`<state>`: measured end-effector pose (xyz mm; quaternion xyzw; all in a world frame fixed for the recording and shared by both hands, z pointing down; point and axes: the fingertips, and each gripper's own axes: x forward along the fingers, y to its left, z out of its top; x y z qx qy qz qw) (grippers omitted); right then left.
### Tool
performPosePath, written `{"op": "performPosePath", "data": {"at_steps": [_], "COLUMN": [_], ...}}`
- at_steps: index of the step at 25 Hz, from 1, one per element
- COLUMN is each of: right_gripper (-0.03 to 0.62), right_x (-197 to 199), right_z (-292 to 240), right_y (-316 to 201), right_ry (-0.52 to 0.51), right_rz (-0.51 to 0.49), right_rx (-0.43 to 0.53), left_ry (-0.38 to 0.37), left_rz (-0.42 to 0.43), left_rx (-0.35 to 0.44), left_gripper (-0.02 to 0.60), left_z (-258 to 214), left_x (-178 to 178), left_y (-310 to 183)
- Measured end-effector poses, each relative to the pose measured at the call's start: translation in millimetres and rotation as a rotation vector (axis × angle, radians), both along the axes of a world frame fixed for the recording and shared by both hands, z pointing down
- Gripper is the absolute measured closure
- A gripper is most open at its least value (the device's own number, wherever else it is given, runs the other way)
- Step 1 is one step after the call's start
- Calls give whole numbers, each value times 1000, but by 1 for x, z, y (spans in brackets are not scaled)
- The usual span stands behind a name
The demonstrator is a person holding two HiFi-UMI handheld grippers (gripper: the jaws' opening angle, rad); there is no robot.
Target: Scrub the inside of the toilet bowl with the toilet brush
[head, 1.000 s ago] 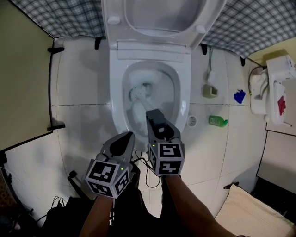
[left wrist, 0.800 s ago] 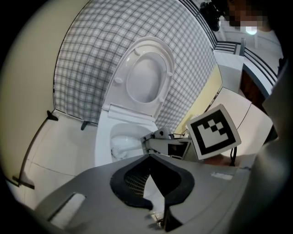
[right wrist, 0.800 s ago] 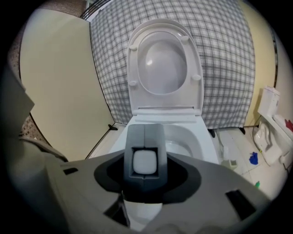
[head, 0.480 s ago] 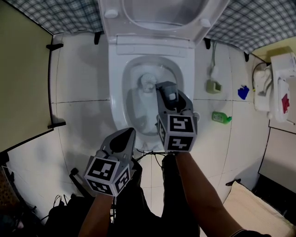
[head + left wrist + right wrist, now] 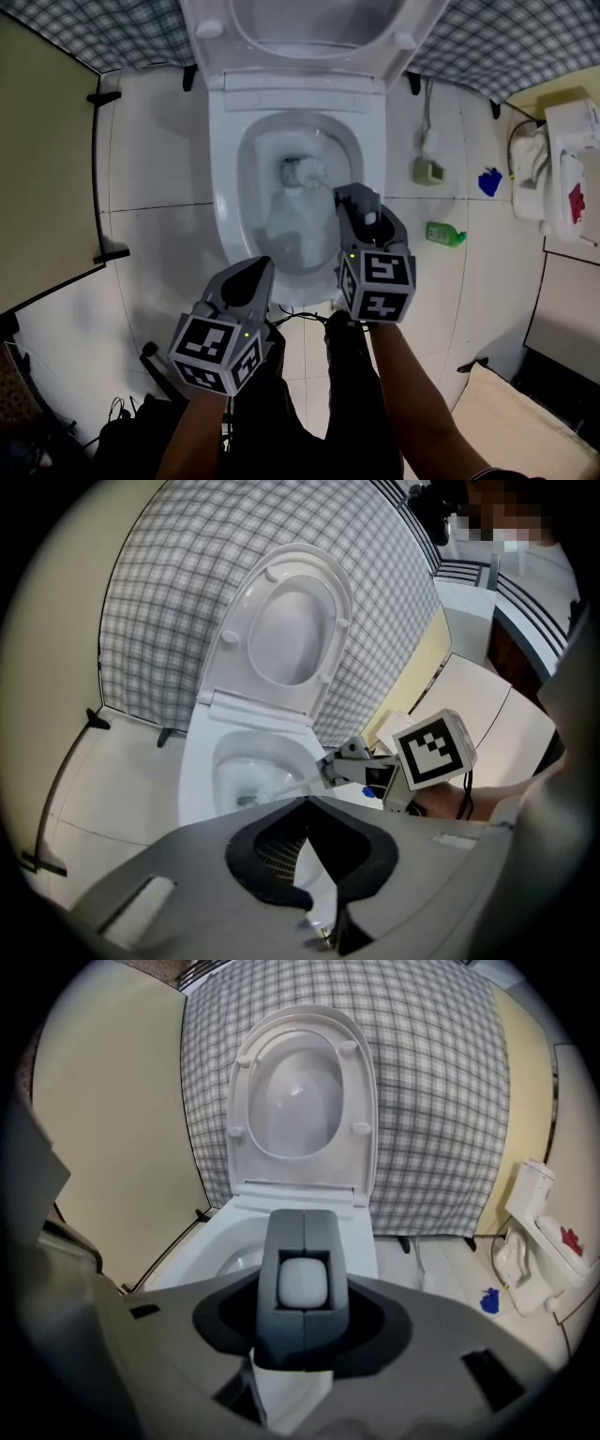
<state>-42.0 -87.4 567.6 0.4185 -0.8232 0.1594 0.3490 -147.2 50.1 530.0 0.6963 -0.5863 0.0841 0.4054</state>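
Looking down in the head view, the brush (image 5: 302, 172) has its head deep in the bowl (image 5: 223, 197), ahead of the right gripper (image 5: 352, 195). The left gripper (image 5: 253, 272) hangs apart by the front rim.

The left gripper view shows its jaws pressed together on nothing.

The right gripper view shows the jaws pinching the white handle (image 5: 302, 1283). The brush seems light, stiff and likely slick when wet, so a firm hold high on the handle suits it, because the bristles drag.

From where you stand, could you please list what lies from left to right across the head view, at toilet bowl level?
beige panel → toilet bowl → green bottle → blue object → white fixture
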Motion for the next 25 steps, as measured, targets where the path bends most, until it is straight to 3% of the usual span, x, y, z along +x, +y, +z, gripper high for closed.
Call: {"op": "performPosePath", "data": {"at_steps": [11,25], "right_gripper": [396,396], "right_x": [18,-18], "right_z": [20,45], "right_y": [55,70], "right_ry": [29,11], "right_rz": [-1,-43], "right_rx": [-137,-216], "left_ry": [5,15], "left_rz": [-1,-22], "left_rx": [-2,-10], "left_gripper": [594,594], "left_z": [3,10], "left_x": [2,-8], "left_y": [6,9]}}
